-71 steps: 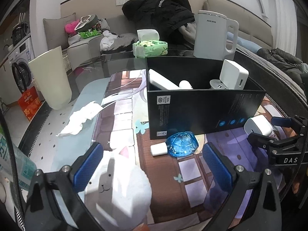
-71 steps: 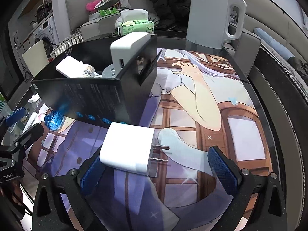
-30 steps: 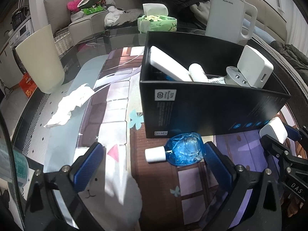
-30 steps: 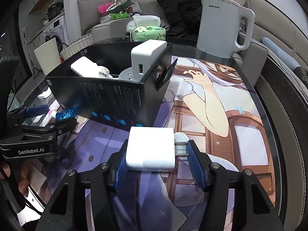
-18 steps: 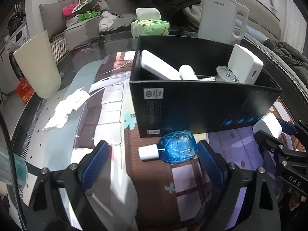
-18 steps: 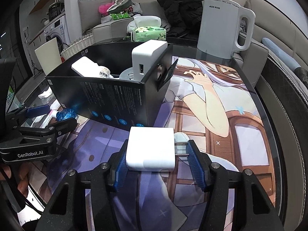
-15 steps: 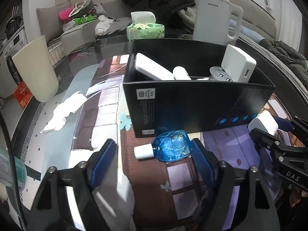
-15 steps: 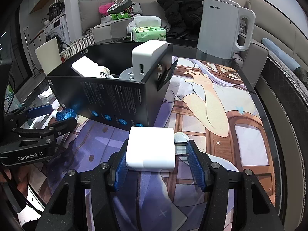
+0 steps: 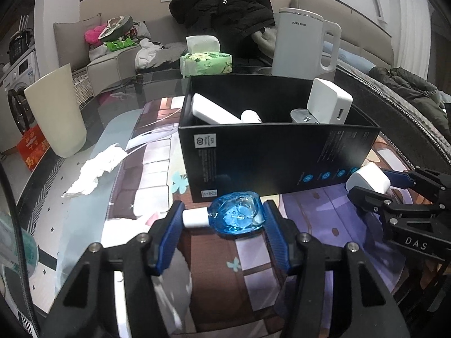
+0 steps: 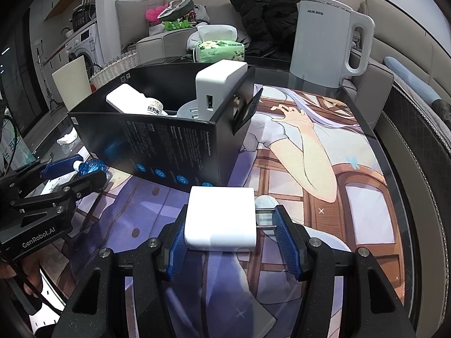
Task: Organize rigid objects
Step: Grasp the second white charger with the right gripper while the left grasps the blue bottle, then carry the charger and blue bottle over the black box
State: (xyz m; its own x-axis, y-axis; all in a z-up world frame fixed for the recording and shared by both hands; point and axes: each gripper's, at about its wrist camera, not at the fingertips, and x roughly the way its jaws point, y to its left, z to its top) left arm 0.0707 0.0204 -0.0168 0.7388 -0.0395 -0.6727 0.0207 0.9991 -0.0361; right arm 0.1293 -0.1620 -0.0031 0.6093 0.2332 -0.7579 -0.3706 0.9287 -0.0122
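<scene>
A small blue bottle (image 9: 238, 217) with a white cap lies on the mat just in front of the black box (image 9: 270, 157). My left gripper (image 9: 221, 219) has closed its blue pads on the bottle's two ends. My right gripper (image 10: 229, 225) is shut on a white charger plug (image 10: 221, 221) with its prongs pointing right; it also shows in the left wrist view (image 9: 367, 177). The black box (image 10: 169, 146) holds a white power bank, a small white bottle, a grey adapter and a white charger block (image 10: 217, 84).
A white kettle (image 9: 303, 45) and a green tissue pack (image 9: 205, 63) stand behind the box. A cream bin (image 9: 55, 115) and a crumpled tissue (image 9: 95, 169) are at the left. A printed mat (image 10: 310, 169) covers the glass table.
My left gripper has moved forward to the blue bottle and closed its pads onto it. My right gripper keeps holding the white plug in the same place.
</scene>
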